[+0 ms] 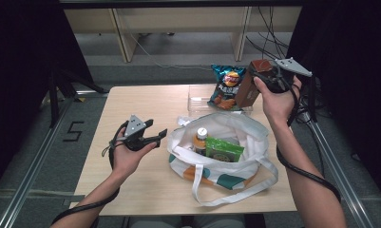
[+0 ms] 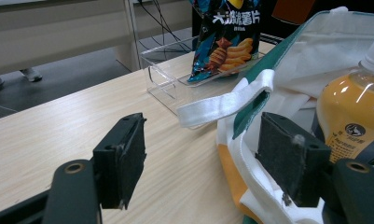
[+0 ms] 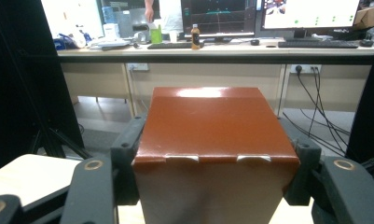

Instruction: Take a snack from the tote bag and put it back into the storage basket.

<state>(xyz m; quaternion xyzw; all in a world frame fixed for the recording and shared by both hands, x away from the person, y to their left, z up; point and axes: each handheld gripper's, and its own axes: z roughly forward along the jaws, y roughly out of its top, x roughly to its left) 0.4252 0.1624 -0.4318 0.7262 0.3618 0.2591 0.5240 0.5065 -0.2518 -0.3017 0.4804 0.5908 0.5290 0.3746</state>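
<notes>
Brown box [image 3: 216, 140] between right gripper [image 3: 216, 186] pads (clamped)

Big Chinese letters "大波浪薯片" in white on the blue chip bag [image 2: 224, 35], top middle. A "5" on the floor [image 1: 73, 131], left.

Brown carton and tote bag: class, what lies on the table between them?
In the high view, the chips bag in its clear tray lies between the brown carton and tote bag.
</notes>
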